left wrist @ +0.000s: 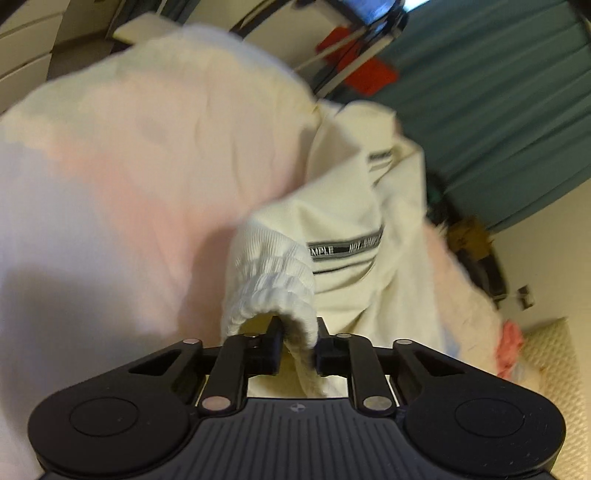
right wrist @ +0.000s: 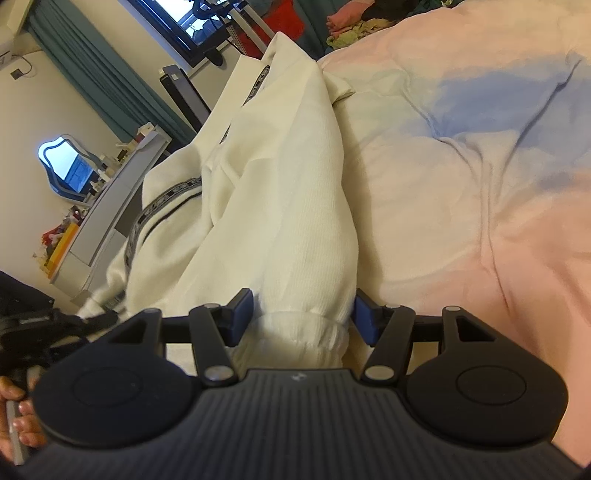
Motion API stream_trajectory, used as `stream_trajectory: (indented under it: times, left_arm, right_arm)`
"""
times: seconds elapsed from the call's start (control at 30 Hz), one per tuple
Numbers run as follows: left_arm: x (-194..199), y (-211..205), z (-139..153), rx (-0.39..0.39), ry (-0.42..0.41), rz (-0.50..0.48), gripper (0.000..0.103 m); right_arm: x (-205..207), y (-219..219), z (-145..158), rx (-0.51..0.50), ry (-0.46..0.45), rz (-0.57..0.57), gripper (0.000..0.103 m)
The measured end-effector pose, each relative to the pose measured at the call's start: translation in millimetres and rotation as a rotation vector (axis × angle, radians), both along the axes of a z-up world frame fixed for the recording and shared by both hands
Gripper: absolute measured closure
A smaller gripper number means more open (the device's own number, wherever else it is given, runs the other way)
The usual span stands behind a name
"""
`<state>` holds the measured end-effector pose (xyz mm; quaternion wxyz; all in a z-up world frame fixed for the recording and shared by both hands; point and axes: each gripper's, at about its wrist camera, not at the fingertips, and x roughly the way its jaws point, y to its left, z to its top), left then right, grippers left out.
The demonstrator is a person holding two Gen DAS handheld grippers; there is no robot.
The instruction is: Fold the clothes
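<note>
A cream-white sweater (left wrist: 354, 206) with a grey lettered stripe lies on a pastel pink and blue bedspread (left wrist: 129, 155). My left gripper (left wrist: 298, 350) is shut on the ribbed cuff (left wrist: 273, 280) of one sleeve, pinching its edge. In the right wrist view the sweater (right wrist: 258, 177) stretches away along the bedspread (right wrist: 461, 166). My right gripper (right wrist: 303, 317) stands wide, its blue pads on either side of the other sleeve's cuff (right wrist: 295, 339), which lies between them unpinched.
Teal curtains (left wrist: 498, 92) and a black stand with red parts (left wrist: 354, 66) are beyond the bed. A heap of clothes (right wrist: 354, 22) lies at the bed's far end. A grey desk with clutter (right wrist: 107, 206) stands to the left. A hand (right wrist: 18, 417) shows at lower left.
</note>
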<state>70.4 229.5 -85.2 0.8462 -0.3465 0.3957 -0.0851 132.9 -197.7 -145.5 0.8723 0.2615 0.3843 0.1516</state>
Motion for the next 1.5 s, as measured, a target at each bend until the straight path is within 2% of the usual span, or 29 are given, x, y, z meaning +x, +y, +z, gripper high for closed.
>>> stream_trajectory:
  times: [0.17, 0.2, 0.27, 0.33, 0.43, 0.5, 0.57, 0.7, 0.77, 0.87, 0.93, 1.0, 1.07, 1.1, 1.17, 1.2, 1.23, 1.3, 1.4, 1.47, 1.5]
  left_arm:
    - [-19.4, 18.6, 22.3, -0.11, -0.173, 0.044, 0.089]
    - [-17.2, 16.1, 25.9, -0.112, -0.185, 0.067, 0.089]
    - [-25.8, 27.6, 27.9, -0.082, -0.162, 0.13, 0.09]
    - [-19.5, 30.1, 21.0, 0.038, -0.063, 0.21, 0.092]
    - [-3.8, 42.6, -1.1, 0.158, 0.108, 0.282, 0.093]
    - [2.8, 56.9, -14.3, 0.086, 0.143, 0.323, 0.093]
    - [3.1, 64.7, -18.3, 0.023, 0.139, 0.338, 0.093]
    - [-15.3, 66.1, -7.9, 0.013, 0.094, 0.324, 0.09]
    - [-26.4, 65.6, -1.9, 0.01, 0.078, 0.314, 0.069]
    - [-37.0, 66.8, 3.5, 0.034, 0.065, 0.282, 0.051]
    - [-44.5, 66.8, 7.8, 0.089, 0.06, 0.258, 0.043]
    - [-43.6, 65.3, 8.3, 0.157, 0.085, 0.236, 0.043]
    - [-36.7, 66.2, 5.2, 0.181, 0.124, 0.238, 0.042]
    - [-31.9, 67.1, 2.4, 0.17, 0.132, 0.251, 0.04]
    - [-20.8, 67.2, -3.6, 0.167, 0.149, 0.263, 0.038]
    - [-18.0, 65.6, -3.7, 0.188, 0.165, 0.263, 0.039]
    - [-15.5, 64.1, -3.6, 0.207, 0.179, 0.263, 0.042]
    - [-19.1, 63.6, -0.2, 0.194, 0.156, 0.264, 0.04]
    - [-34.4, 65.5, 8.1, 0.201, 0.115, 0.248, 0.036]
    - [-46.1, 70.8, 13.3, 0.223, 0.102, 0.303, 0.029]
    - [-48.5, 74.2, 14.2, 0.21, 0.084, 0.319, 0.027]
  right_arm:
    - [-2.0, 4.2, 3.2, 0.014, -0.026, 0.033, 0.039]
    - [-2.3, 4.2, 4.2, 0.029, -0.032, 0.044, 0.039]
    - [-2.7, 3.4, 6.1, 0.066, -0.04, 0.066, 0.038]
    - [-3.2, 1.0, 7.3, 0.102, -0.041, 0.077, 0.037]
    - [-3.3, -7.2, 8.0, 0.152, -0.031, 0.058, 0.037]
    - [-2.7, -13.7, 7.0, 0.187, -0.021, 0.032, 0.037]
    - [-0.7, -19.0, 2.6, 0.225, 0.004, 0.01, 0.037]
    - [9.0, -13.6, -16.5, 0.257, 0.081, 0.034, 0.038]
    - [14.9, -8.7, -27.6, 0.301, 0.116, 0.057, 0.038]
    - [21.4, -0.8, -34.5, 0.297, 0.144, 0.075, 0.039]
    - [23.4, 2.2, -36.1, 0.31, 0.144, 0.09, 0.038]
    - [25.9, 0.2, -42.0, 0.387, 0.155, 0.11, 0.038]
    - [29.2, 1.4, -44.6, 0.44, 0.162, 0.135, 0.038]
    - [30.3, 3.5, -43.3, 0.439, 0.157, 0.153, 0.041]
    - [29.5, 9.1, -40.2, 0.41, 0.143, 0.181, 0.052]
    - [27.4, 11.2, -38.8, 0.388, 0.139, 0.182, 0.069]
    - [25.8, 12.1, -37.9, 0.373, 0.141, 0.18, 0.073]
    - [19.3, 13.7, -33.5, 0.343, 0.139, 0.172, 0.079]
    - [9.3, 10.5, -21.8, 0.323, 0.119, 0.139, 0.082]
    - [2.7, 7.7, -14.6, 0.327, 0.103, 0.116, 0.083]
    - [-1.3, 7.7, -13.1, 0.329, 0.097, 0.109, 0.083]
